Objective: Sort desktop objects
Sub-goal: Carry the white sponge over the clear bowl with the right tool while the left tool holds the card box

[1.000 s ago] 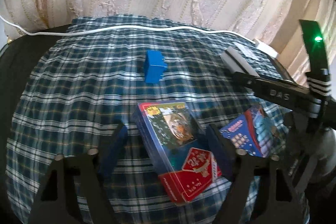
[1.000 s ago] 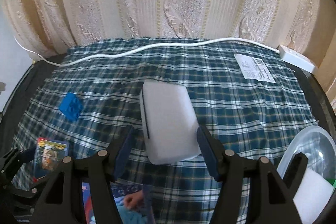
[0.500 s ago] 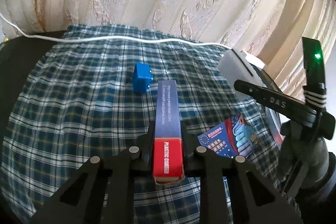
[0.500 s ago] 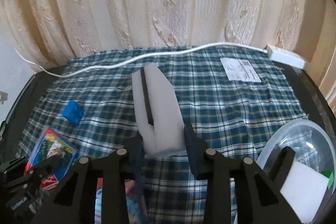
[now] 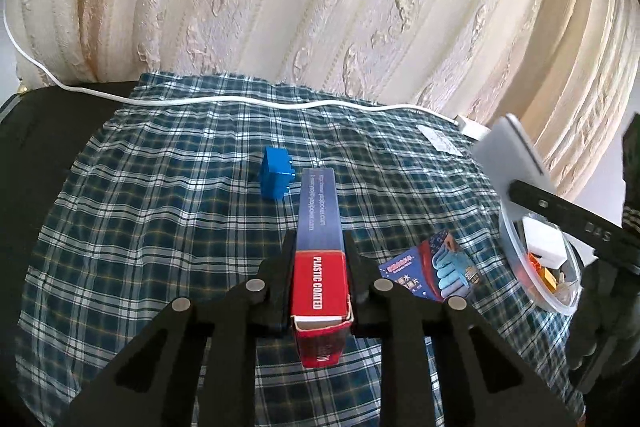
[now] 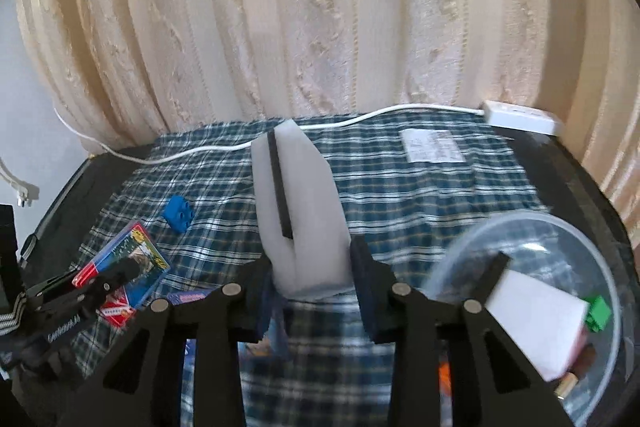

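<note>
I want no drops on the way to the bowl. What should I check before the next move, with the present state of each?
1. Left claw clamped on the card box: ok.
2. Right claw clamped on the white sponge: ok, squeezed.
3. Clear bowl within view of the right claw: ok.
4. Room in the bowl: cannot tell; a white block and small pieces already lie inside.
5. Blue brick and glove packet on the cloth: not yet sorted.
</note>
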